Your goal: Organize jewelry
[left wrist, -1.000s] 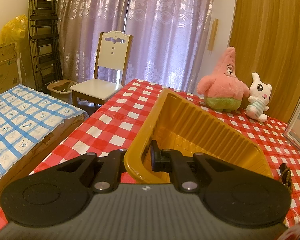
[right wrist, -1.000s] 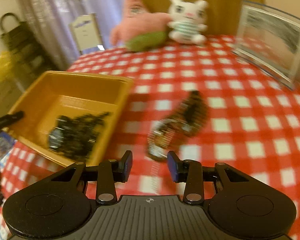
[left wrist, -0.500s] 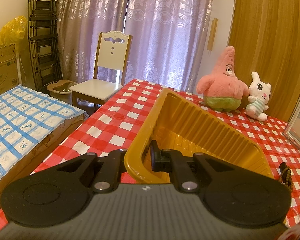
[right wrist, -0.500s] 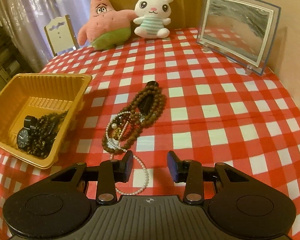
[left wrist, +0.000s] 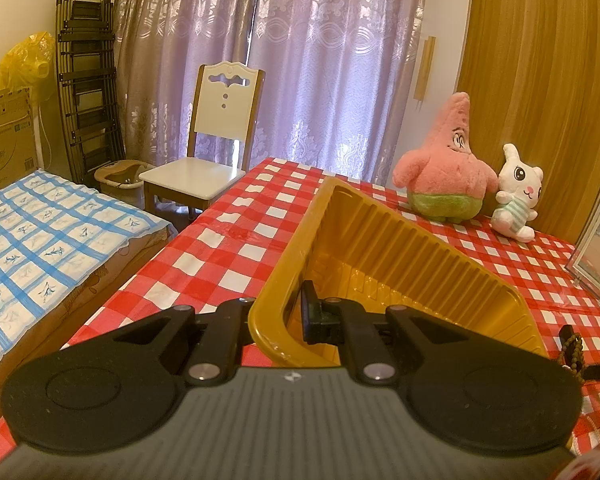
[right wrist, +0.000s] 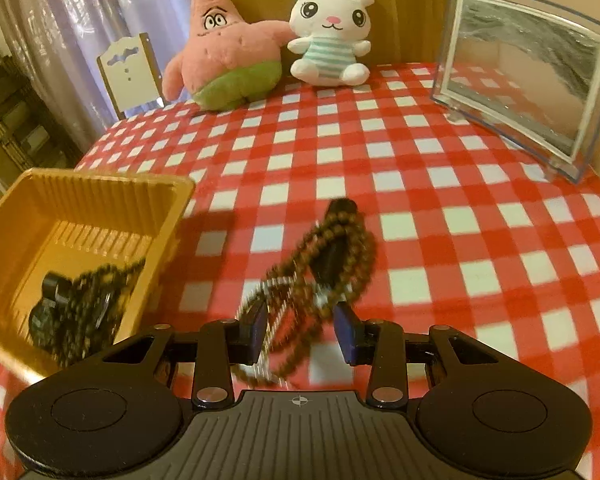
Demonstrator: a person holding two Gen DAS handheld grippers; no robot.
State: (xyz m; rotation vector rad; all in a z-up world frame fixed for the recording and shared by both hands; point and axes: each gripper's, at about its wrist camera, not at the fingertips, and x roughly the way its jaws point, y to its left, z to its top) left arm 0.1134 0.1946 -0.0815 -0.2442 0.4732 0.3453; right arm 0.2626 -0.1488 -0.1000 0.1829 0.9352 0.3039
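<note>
The right tongs (right wrist: 300,334) have swung back from the yellow tray (right wrist: 112,188) and dropped toward the tangle of bead strings (right wrist: 332,256) on the tabletop (right wrist: 460,216). Half a second ago the pile lay ahead of the tips; now its near end sits between the spread blue pads (right wrist: 346,332), which do not look pressed on it, though the view is blurred. By my reading, the next load is lined up and only the squeeze is missing.

The left tongs (left wrist: 278,312) have not stirred: they are pressed together on the tray's near rim (left wrist: 268,320), one finger outside the wall and one inside, steadying it. A watch and dark beads (right wrist: 76,300) already lie in the tray, to the left of the right tongs.

Beyond the beads stand a pink star toy (right wrist: 228,60), a white bunny toy (right wrist: 328,36) and a glass picture frame (right wrist: 520,80), all well apart from the work. Nothing stands between the pile and the tray, but the strings are intertwined, so one pinch may drag several along.
</note>
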